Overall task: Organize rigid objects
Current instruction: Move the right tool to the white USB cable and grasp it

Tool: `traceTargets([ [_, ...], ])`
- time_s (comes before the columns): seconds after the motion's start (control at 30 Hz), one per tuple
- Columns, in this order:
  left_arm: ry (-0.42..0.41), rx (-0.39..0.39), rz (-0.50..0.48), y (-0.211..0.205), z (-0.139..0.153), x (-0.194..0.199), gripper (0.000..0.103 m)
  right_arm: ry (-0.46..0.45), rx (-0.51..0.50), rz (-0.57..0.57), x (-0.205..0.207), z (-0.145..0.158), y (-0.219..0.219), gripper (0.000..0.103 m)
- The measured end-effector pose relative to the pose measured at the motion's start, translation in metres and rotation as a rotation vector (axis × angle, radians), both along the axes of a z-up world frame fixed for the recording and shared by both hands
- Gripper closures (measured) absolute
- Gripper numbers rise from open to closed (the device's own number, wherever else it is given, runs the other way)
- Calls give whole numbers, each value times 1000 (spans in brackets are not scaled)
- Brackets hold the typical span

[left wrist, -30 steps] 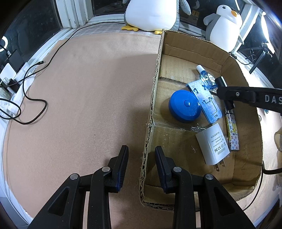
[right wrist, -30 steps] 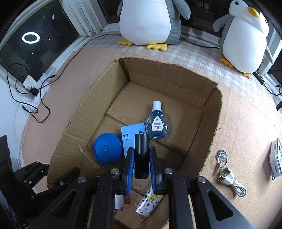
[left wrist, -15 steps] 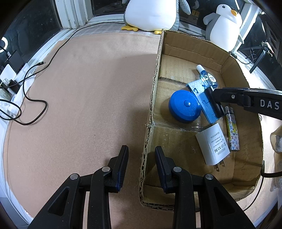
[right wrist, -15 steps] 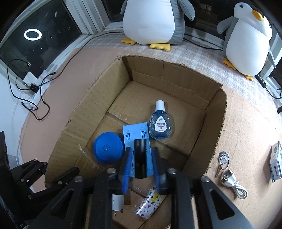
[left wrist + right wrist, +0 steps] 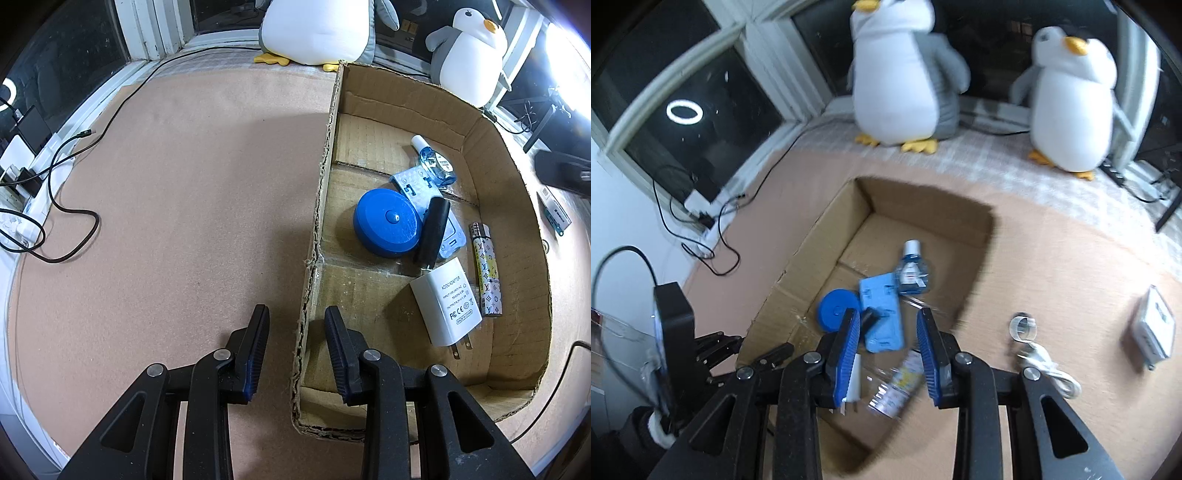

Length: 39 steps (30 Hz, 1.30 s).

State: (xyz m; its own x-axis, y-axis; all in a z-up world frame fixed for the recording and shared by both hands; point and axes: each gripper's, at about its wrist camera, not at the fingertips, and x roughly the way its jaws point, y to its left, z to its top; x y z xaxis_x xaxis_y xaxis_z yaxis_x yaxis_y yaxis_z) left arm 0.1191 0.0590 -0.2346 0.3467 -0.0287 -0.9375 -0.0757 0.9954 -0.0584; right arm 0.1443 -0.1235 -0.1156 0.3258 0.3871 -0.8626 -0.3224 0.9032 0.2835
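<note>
Entry, both wrist views. The right view is motion-blurred.

Left tool (image 5: 296, 310): points steeply down over the near left wall of the cardboard box (image 5: 509, 177). One finger is outside the wall and one inside. The jaws stand apart. We see a gap between each pad and the cardboard, so nothing is gripped.

Right tool (image 5: 887, 314): above the box and tilted down toward it. Its jaws have just been opening. Nothing sits between the blue pads; the box contents show through the gap, well below. In the left view only a dark, blurred part of it shows at the right edge.

Box contents, left view:
- Black cylinder (image 5: 432, 229) lies free on the light blue card (image 5: 413, 184). It is just beside the round blue case (image 5: 386, 227), and its near end reaches the white charger adapter (image 5: 445, 306).
- Eye-drop bottle (image 5: 432, 166) lies at the far end of the card, cap toward the back wall.
- Patterned lighter (image 5: 485, 273) lies flat along the right wall, beside the adapter.

On the counter (image 5: 184, 203), right of the box in the right view:
- a small clear ring-like item (image 5: 1023, 326), too blurred for us to identify;
- a white cable with plug (image 5: 1049, 365);
- a small white pack (image 5: 1152, 325) further right.

Two plush penguins (image 5: 905, 74) (image 5: 1071, 103) stand by the window behind the box.
</note>
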Motion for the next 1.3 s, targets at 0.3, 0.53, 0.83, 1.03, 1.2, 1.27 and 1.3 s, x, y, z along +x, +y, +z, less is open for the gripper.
traceTargets([
  [0.3,1,7,-2,1,0,1,69,42,12,-122,7,-13,-88,64],
  [0.53,2,14,-3,1,0,1,69,147,34,-155,25,-60,-125,64],
  [0.83,2,16,-3,-1,0,1,69,214,20,-96,28,-85,-123,64],
  [1.03,3,14,-3,0,0,1,69,230,-65,-25,22,-92,-102,64],
  [1.2,3,14,-3,0,0,1,69,209,-154,14,18,-94,-88,64],
  [1.27,3,13,-3,0,0,1,69,200,-189,28,17,-94,-82,64],
  [1.3,3,13,-2,0,0,1,69,196,-206,34,16,-94,-80,66],
])
